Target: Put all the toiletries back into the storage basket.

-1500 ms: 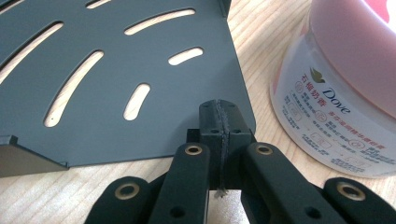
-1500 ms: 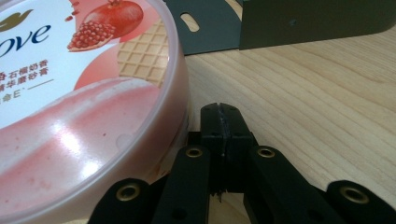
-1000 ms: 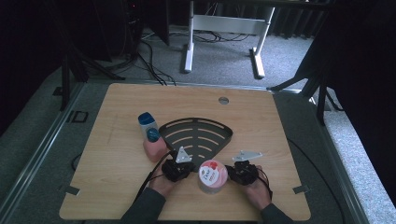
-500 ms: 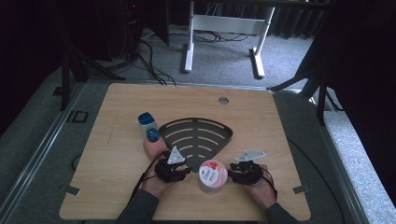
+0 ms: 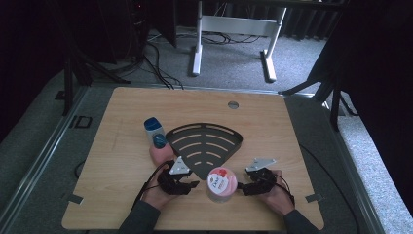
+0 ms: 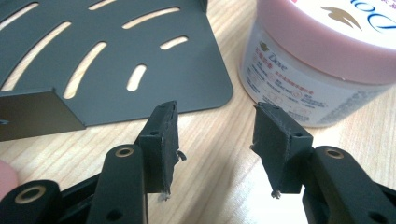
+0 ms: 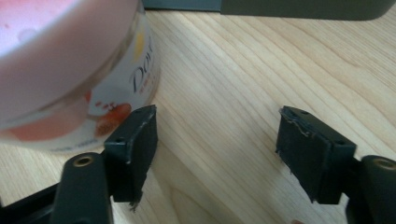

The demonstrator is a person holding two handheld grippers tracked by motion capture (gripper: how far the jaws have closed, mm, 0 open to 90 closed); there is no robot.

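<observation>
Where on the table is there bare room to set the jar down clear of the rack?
Bare wood lies right of the rack, out to the table's right edge, along the far edge by the hole, and left of the bottle. The near middle is crowded: jar, left gripper, right gripper.

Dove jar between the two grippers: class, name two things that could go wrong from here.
1. The Dove jar stands free, beside each open gripper's pads rather than between them; the left gripper or right gripper closing now might miss it or nudge it.
2. The black slotted tray lies close behind, so a pushed jar may ride onto its edge.
</observation>
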